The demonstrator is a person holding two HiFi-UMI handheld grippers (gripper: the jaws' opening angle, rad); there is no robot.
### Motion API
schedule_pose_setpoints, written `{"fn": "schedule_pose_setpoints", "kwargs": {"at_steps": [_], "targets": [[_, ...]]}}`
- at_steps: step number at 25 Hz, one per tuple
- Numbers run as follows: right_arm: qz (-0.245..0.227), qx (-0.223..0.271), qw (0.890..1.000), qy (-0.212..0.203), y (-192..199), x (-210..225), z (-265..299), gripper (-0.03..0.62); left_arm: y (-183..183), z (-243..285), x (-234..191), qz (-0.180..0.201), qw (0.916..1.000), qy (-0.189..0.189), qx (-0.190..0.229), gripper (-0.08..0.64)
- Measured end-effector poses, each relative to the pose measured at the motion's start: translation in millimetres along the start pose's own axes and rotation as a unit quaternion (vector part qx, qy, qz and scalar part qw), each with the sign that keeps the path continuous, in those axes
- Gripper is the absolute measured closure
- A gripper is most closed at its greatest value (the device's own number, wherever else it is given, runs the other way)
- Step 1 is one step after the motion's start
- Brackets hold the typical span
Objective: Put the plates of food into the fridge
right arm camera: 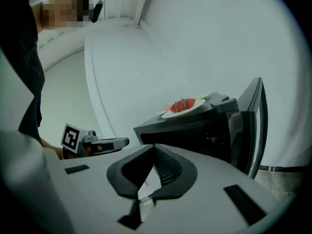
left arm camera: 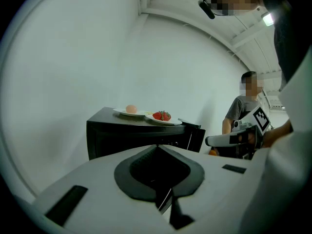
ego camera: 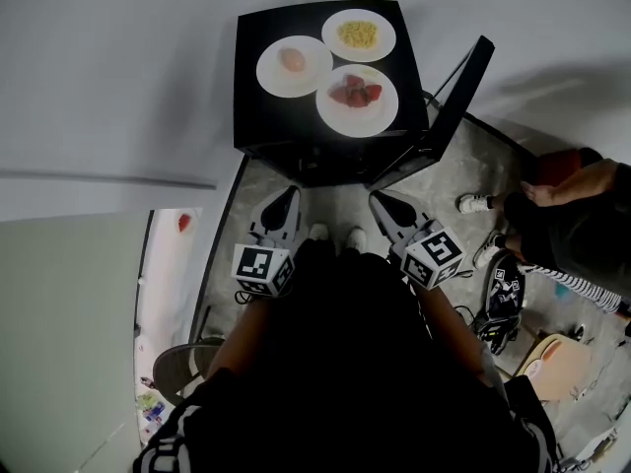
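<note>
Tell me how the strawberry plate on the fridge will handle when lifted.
The plate looks rigid and shallow, possibly ceramic, so likely breakable if dropped. The strawberries sit loose in a pile, so tilting could roll them off its low rim.

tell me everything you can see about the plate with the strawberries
A round white plate, ceramic by its look, with a small pile of red strawberries, green tops showing, at its middle. It sits flat on the black fridge top, at the front corner nearest the open door. From above its rim meets a second plate and nearly a third plate.
</note>
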State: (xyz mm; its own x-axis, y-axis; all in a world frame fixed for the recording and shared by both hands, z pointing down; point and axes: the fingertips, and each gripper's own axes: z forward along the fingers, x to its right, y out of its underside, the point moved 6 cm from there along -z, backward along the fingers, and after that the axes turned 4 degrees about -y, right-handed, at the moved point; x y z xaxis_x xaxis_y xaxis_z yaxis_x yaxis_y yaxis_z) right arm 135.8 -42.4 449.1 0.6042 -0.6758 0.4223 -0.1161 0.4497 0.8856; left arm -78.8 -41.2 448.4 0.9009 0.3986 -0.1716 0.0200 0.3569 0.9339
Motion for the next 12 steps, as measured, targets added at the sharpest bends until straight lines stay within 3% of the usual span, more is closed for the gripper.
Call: {"fn": "schedule_pose_setpoints", "kwargs": {"at_steps": [6, 12], "targets": [[0.008, 0.01, 1.0, 0.006, -10.9, -0.1, 23.9, 0.568, -3.5, 10.1, -19.2, 0.001, 0.9997, 0.022, -0.005, 0.535], [-0.09, -0.018, 0.994, 0.063, -26.0, 0.1, 38.8, 0.568, -3.2, 13.4, -37.0, 0.0, 0.9992, 0.039, -0.01, 0.535]]}}
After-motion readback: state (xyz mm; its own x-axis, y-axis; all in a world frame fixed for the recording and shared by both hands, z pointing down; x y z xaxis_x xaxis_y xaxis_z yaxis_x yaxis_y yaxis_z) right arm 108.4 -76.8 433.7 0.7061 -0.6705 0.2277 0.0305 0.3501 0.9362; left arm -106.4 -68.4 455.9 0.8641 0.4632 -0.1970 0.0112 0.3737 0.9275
